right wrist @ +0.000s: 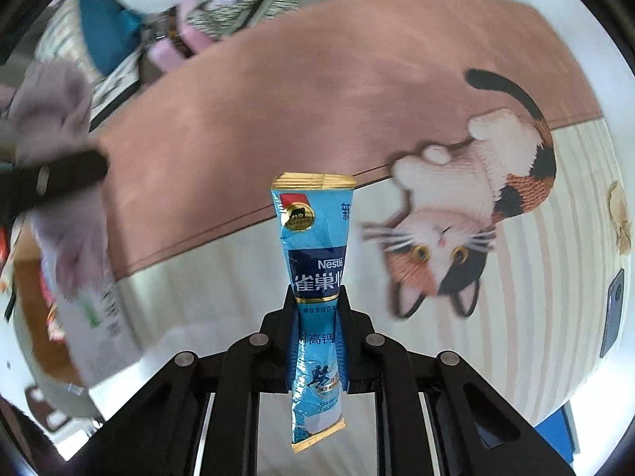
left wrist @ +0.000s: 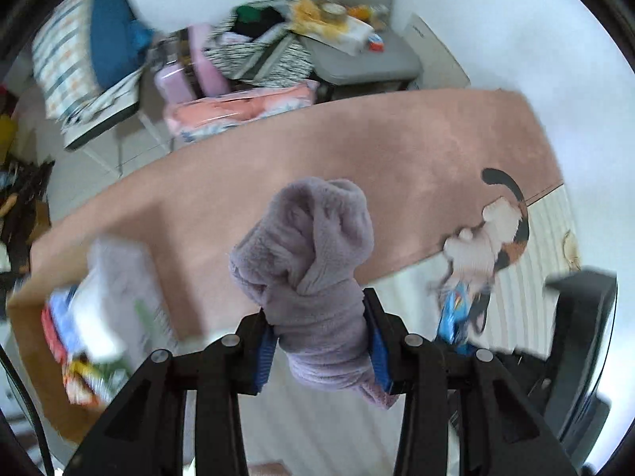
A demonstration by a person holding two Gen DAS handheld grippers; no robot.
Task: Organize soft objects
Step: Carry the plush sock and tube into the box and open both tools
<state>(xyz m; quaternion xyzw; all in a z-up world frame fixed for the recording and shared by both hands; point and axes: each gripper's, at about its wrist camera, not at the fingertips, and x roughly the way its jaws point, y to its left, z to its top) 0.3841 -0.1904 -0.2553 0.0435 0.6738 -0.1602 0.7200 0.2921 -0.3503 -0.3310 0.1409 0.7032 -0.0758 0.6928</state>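
My left gripper (left wrist: 319, 309) is shut on a rolled lilac fleece cloth (left wrist: 309, 261) and holds it above the mat. The same cloth (right wrist: 55, 119) and a left finger show at the left of the right wrist view. My right gripper (right wrist: 317, 301) is shut on a blue Nestle powder sachet (right wrist: 313, 246), held upright above the mat. The sachet also shows blurred in the left wrist view (left wrist: 456, 317). A cardboard box (left wrist: 35, 317) at the left holds a white packet (left wrist: 119, 297) and several colourful packets.
A pink and striped mat with a cat picture (right wrist: 456, 218) covers the surface. A phone (right wrist: 613, 313) lies at its right edge. Behind it are a grey chair (left wrist: 369, 59) with clutter, a striped bag (left wrist: 262, 51), pink bedding (left wrist: 238, 111) and a blue cushion (left wrist: 107, 27).
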